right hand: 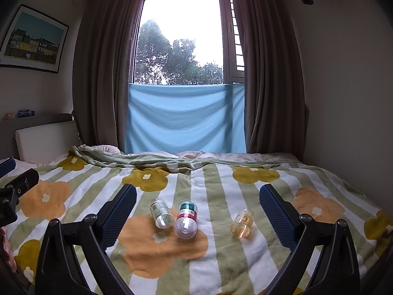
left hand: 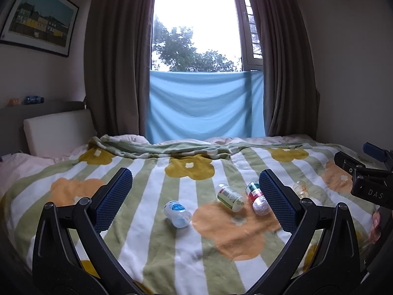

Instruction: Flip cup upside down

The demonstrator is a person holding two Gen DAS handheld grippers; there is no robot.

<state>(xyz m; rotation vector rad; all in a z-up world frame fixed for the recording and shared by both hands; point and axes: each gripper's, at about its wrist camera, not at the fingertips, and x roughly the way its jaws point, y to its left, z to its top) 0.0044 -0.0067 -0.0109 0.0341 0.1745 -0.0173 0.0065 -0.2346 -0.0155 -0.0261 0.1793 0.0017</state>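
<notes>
Lying on their sides on the flowered bed blanket [right hand: 221, 258], four small cups are spread ahead: blue cup [left hand: 177, 213], green cup [left hand: 231, 196], red cup [left hand: 256, 198], orange cup [right hand: 242, 223]. Both left tongs [left hand: 195, 196] and right tongs [right hand: 197, 211] are held wide open, empty. One cup should be chosen, approached squarely across its body, gripped mid-wall, then rotated mouth-down; soft bedding could tip it.

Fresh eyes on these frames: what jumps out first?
The bright window at the back, a blue cloth hung below it. Nearer, four small cups lie tipped on the flowered blanket: blue, green, red and orange. Both grippers, left and right, hang open.
</notes>
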